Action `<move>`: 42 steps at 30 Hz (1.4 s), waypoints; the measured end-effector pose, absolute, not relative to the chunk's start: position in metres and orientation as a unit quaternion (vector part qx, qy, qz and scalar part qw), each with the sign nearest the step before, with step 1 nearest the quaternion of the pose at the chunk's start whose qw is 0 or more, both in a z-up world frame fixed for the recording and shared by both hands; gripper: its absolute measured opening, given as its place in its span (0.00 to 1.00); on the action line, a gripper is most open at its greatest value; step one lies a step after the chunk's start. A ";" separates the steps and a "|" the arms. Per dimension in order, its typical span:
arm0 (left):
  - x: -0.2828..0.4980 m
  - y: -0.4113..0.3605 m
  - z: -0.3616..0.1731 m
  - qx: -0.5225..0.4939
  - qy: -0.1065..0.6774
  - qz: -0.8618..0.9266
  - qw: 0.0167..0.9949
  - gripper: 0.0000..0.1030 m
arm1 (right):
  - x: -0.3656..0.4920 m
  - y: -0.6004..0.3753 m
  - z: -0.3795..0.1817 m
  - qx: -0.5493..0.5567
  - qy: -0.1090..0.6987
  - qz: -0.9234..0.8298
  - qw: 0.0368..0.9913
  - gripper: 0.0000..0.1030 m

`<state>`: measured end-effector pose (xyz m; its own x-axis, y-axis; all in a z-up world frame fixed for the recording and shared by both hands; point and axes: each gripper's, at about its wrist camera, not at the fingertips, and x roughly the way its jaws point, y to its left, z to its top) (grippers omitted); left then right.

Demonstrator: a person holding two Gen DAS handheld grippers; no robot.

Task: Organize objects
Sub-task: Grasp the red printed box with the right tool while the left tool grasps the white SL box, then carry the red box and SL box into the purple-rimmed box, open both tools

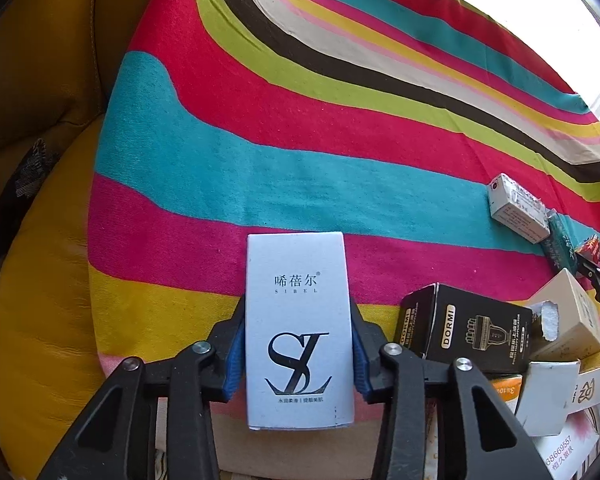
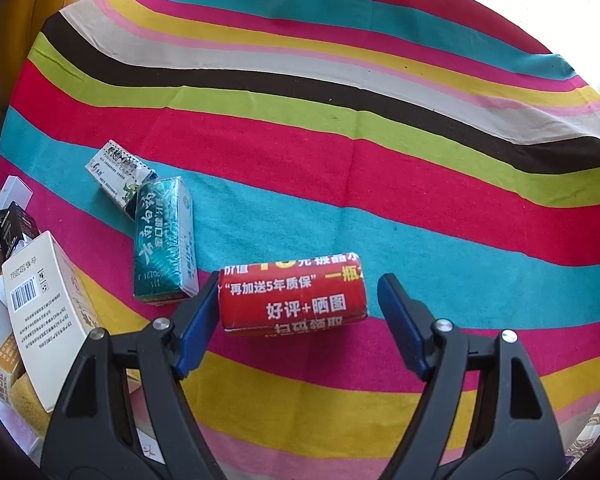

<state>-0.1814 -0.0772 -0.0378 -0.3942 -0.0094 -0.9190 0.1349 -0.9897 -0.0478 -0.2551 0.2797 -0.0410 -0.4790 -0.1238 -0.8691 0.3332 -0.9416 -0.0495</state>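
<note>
Left tool (image 1: pixel 299 354) clamps pale-blue cardboard SIBEL box (image 1: pixel 299 320) above striped cloth (image 1: pixel 300 140). Right tool (image 2: pixel 298 322) spread wide around red printed box (image 2: pixel 293 295), left pad touching.

Under my claws the tabletop is covered by a striped cloth (image 2: pixel 340 184) in red, teal, lime, brown, white, yellow and pink bands. On its teal and pink bands lie a small white box (image 2: pixel 118 174) and, touching it, a green toothpaste box (image 2: pixel 162 240); a red box (image 2: pixel 292 296) lies near them. Toward my left a heap of boxes sits at the cloth's edge, a cream box (image 2: pixel 44 320) leaning on top.
</note>
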 end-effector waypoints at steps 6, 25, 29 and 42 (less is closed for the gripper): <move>-0.173 -0.078 -0.030 0.537 0.055 -0.840 0.048 0.42 | -0.252 0.280 -0.041 0.498 0.103 -0.851 0.131 0.61; -0.134 -0.057 0.016 0.477 0.083 -0.875 0.014 0.42 | -0.183 0.287 0.024 0.467 0.081 -0.874 0.106 0.61; -0.121 -0.046 0.025 0.467 0.086 -0.880 -0.003 0.42 | -0.158 0.286 0.032 0.462 0.076 -0.877 0.105 0.61; -0.081 0.008 0.056 0.437 0.073 -0.894 -0.068 0.42 | -0.092 0.307 0.043 0.458 0.029 -0.885 0.079 0.61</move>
